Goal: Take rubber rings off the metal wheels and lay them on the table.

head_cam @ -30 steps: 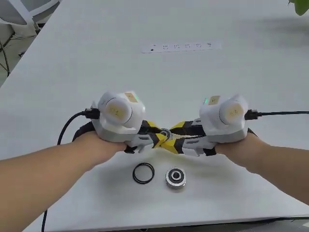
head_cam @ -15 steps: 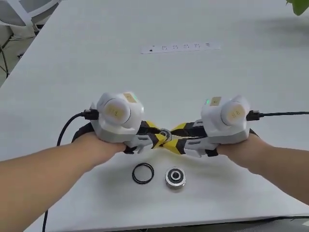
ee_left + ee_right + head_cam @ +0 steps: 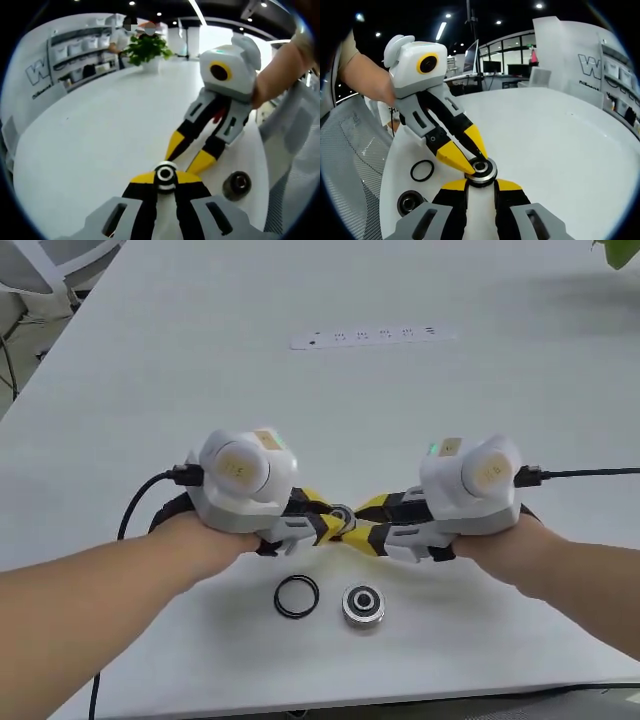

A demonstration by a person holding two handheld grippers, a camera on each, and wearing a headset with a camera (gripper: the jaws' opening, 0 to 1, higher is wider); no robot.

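Note:
A small metal wheel with a black rubber ring on its rim hangs just above the white table, held between both grippers. My left gripper comes from the left and is shut on the wheel. From the right, my right gripper has its yellow jaws closed against the ringed rim. A loose rubber ring lies flat near the front edge, with a bare metal wheel beside it on the right. The same loose ring and bare wheel lie on the table to the lower left of the jaws in the right gripper view.
A white power strip lies far back on the table. Black cables trail from the left gripper and the right one. The table's front edge runs just below the loose ring. A potted plant stands at the far end.
The right gripper has edged slightly to the right. Both grippers still hold the wheel between them; the loose ring and bare wheel have not moved.

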